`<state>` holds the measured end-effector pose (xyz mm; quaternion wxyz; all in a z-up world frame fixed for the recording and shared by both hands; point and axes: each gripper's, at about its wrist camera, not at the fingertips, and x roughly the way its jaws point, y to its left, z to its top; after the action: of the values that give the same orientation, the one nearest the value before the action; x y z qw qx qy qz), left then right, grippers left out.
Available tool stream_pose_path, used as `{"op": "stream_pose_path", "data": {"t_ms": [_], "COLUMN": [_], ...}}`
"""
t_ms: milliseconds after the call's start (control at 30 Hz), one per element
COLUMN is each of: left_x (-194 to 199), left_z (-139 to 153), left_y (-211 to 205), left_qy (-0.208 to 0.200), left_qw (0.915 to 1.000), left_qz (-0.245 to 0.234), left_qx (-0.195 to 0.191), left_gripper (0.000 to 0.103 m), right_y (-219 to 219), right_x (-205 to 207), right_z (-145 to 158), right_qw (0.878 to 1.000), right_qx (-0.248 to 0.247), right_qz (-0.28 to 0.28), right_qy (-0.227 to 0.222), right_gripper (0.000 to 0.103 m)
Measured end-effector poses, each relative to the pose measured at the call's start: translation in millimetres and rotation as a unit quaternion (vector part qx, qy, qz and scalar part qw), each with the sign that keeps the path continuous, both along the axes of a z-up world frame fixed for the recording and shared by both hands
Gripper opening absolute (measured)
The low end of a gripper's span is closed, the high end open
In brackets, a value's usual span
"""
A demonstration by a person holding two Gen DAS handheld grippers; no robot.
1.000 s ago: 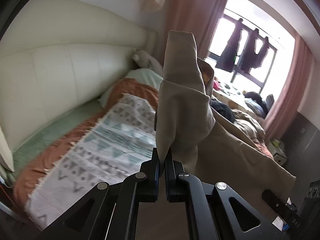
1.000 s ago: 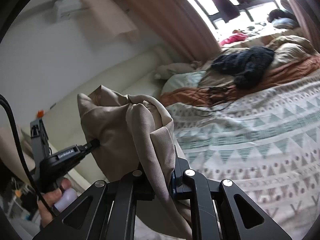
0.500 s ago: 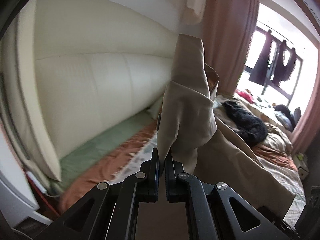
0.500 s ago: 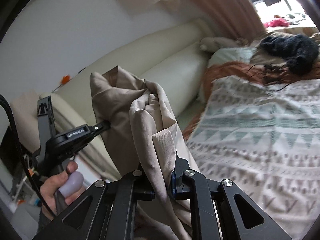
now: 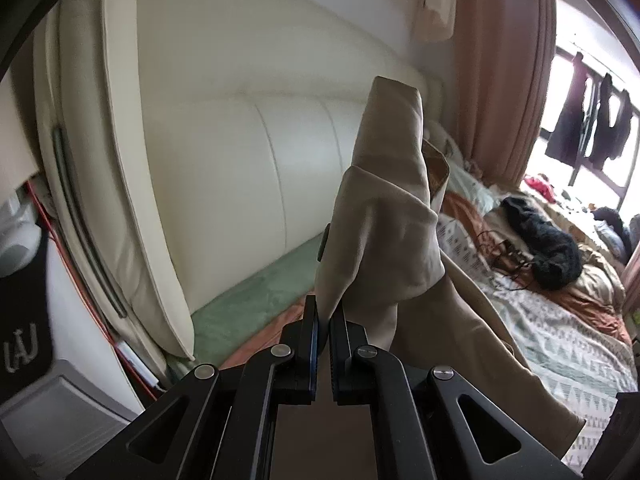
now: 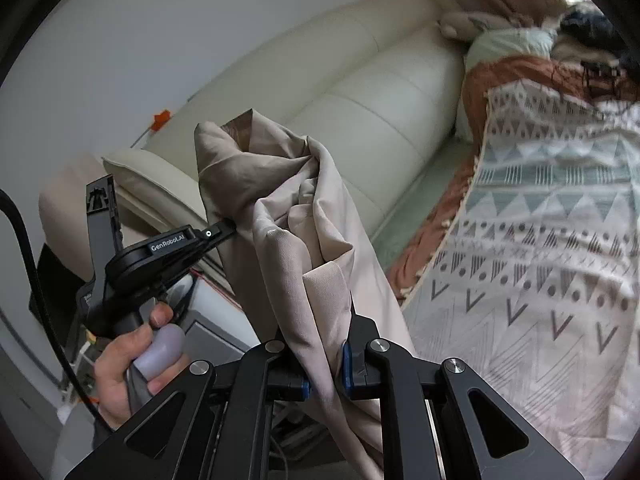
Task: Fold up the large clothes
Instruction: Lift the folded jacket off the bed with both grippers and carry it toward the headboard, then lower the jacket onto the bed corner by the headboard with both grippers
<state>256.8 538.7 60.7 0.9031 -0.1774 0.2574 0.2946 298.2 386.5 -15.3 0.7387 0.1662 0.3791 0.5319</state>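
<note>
— Where's the light from?
— Daylight through the window (image 5: pixel 588 92), blown out white there.
— Sharp?
— Mostly; the headboard (image 5: pixel 224 152) bends with fisheye distortion, black vignette at corners.

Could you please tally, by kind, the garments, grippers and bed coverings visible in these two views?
Beige garment, held up: 1
Black knit garment on the bed: 1
Grippers, left gripper and right gripper: 2
Patterned blanket: 1
Rust-orange cover: 1
Total: 6

We see: beige garment (image 5: pixel 384 236) | cream headboard (image 5: pixel 224 168) | white-teal-grey triangle-patterned blanket (image 6: pixel 540 240) | rust duvet (image 6: pixel 508 72) | black grippers (image 6: pixel 324 364)
</note>
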Motion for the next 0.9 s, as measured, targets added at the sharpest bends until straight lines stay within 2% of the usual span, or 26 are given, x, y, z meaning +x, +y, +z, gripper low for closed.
{"op": "stream_pose_path", "data": {"t_ms": [100, 200, 433, 600, 667, 700, 733, 800, 900], "left_x": [14, 47, 99, 122, 118, 116, 114, 108, 92], "left_z": [-21, -39, -61, -88, -97, -102, -108, -120, -138], "left_y": [7, 11, 27, 46, 47, 47, 46, 43, 33], "left_qy": [0.01, 0.027, 0.057, 0.064, 0.051, 0.05, 0.054, 0.067, 0.097], "left_qw": [0.9999, 0.9995, 0.9983, 0.9965, 0.9964, 0.9959, 0.9954, 0.9952, 0.9937], "left_qz": [0.0, -0.004, 0.002, 0.027, 0.036, 0.039, 0.039, 0.036, 0.04], "left_qx": [-0.009, -0.016, -0.015, -0.047, -0.058, -0.064, -0.068, -0.062, -0.039], "left_gripper": [0.004, 0.004, 0.004, 0.008, 0.017, 0.028, 0.045, 0.064, 0.066], "right_y": [6, 9, 2, 2, 5, 9, 13, 20, 17], "right_x": [17, 40, 90, 126, 140, 150, 155, 172, 196], "right_z": [-21, -38, -66, -96, -109, -119, -126, -153, -194], "right_qw": [1.0, 0.999, 0.999, 0.998, 0.997, 0.997, 0.996, 0.994, 0.987], "right_qx": [-0.013, -0.025, -0.022, -0.02, -0.018, -0.022, -0.028, -0.052, -0.069], "right_qz": [0.01, 0.015, 0.007, 0.001, 0.0, 0.003, 0.004, 0.002, -0.029], "right_qy": [0.014, 0.027, 0.044, 0.061, 0.08, 0.08, 0.079, 0.096, 0.141], "right_gripper": [0.012, 0.012, 0.012, 0.012, 0.012, 0.012, 0.012, 0.012, 0.012]}}
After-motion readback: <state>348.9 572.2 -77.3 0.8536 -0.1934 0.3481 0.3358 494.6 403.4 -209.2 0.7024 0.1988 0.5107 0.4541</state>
